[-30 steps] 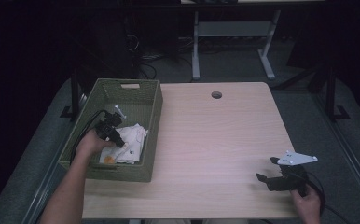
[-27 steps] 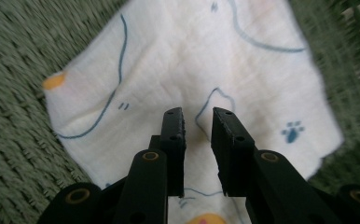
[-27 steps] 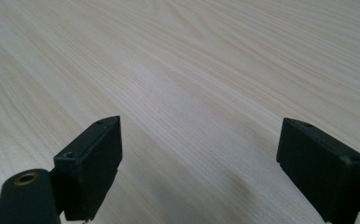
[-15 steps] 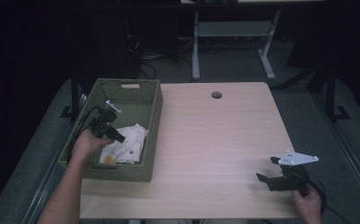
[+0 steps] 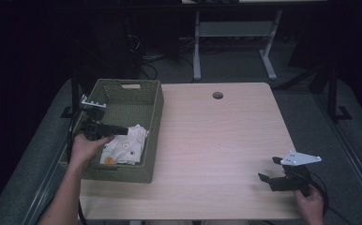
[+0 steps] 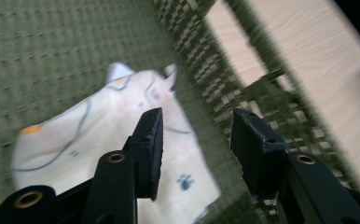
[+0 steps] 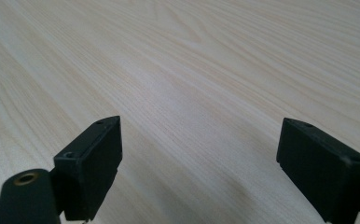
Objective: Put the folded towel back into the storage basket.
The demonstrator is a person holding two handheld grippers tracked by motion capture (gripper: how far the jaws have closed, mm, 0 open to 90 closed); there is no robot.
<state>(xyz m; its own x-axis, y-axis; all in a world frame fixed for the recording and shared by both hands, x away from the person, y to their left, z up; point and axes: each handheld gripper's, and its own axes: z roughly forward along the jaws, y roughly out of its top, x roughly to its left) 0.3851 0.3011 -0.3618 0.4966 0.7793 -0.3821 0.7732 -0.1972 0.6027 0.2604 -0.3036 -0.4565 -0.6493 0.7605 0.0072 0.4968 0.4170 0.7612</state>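
Left gripper (image 6: pixel 197 135) hangs over the green woven basket (image 5: pixel 153 112) with its jaws partly apart, and nothing is between them. Under it, inside the basket, lies a white cloth (image 6: pixel 99 140) with little paw prints. Right gripper (image 7: pixel 199 158) sits low over the bare wooden table (image 5: pixel 216 136), jaws wide apart, holding nothing.

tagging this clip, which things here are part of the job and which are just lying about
In the job, as far as the pictures suggest:
- left tool, open above the cloth
- white printed cloth
- green woven basket that holds it

Just there:
- right tool, open, low over bare table
- round hole in the table
- desk legs behind
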